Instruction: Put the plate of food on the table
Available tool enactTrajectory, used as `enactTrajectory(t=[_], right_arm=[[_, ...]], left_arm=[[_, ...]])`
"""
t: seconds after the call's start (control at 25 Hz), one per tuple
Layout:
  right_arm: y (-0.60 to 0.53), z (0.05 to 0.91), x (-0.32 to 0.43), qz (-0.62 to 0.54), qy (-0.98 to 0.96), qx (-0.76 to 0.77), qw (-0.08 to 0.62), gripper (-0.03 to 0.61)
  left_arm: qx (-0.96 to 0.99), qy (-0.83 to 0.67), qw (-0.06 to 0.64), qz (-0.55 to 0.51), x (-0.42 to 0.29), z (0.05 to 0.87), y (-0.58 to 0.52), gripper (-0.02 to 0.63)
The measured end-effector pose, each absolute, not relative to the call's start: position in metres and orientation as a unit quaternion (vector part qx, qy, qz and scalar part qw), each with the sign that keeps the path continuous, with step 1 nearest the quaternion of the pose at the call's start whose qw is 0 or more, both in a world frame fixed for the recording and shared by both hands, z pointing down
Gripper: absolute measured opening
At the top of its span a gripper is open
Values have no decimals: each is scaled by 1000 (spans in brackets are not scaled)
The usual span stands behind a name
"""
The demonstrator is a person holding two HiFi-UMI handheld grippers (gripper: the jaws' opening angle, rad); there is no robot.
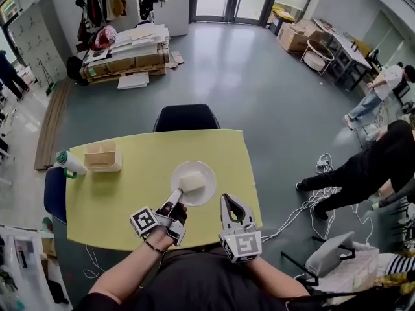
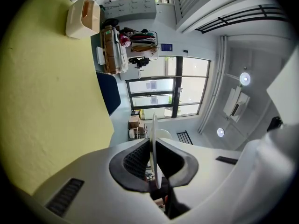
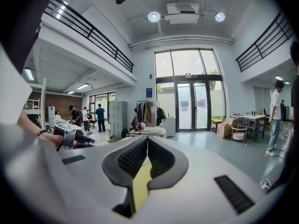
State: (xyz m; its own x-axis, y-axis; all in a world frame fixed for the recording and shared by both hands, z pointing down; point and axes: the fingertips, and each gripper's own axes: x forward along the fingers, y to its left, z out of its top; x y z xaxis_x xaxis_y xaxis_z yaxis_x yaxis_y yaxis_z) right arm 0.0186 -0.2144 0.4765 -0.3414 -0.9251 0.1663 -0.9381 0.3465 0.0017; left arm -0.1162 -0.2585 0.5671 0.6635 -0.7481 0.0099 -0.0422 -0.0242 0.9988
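Observation:
A white plate [image 1: 201, 172] holding a pale block of food [image 1: 192, 181] rests on the yellow table [image 1: 142, 199], near its front middle. My left gripper [image 1: 176, 195] is shut on the plate's near-left rim. In the left gripper view the plate [image 2: 154, 129] shows edge-on as a thin white line pinched between the dark pads of the left gripper [image 2: 153, 146]. My right gripper [image 1: 227, 200] hovers just right of the plate over the table's front edge. It is shut and holds nothing. In the right gripper view the tips of the right gripper [image 3: 147, 140] meet, with the yellow table [image 3: 140, 185] showing below.
A beige box [image 1: 102, 155] and a white bottle with a green cap [image 1: 68, 163] stand at the table's left end. A black chair [image 1: 187, 117] is at the far side and a blue chair [image 1: 54, 190] at the left. Cables [image 1: 314, 196] and a person's legs [image 1: 350, 173] are at the right.

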Motion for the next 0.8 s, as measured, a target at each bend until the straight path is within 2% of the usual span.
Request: enactTrajectory(t=[0.36, 0.8], right_arm=[[-254, 472, 27, 34, -833, 548, 63, 12], [-287, 475, 43, 34, -837, 544, 58, 12]], left_arm=[[650, -317, 628, -288, -110, 595, -301, 32], [640, -322, 634, -292, -88, 667, -351, 32]])
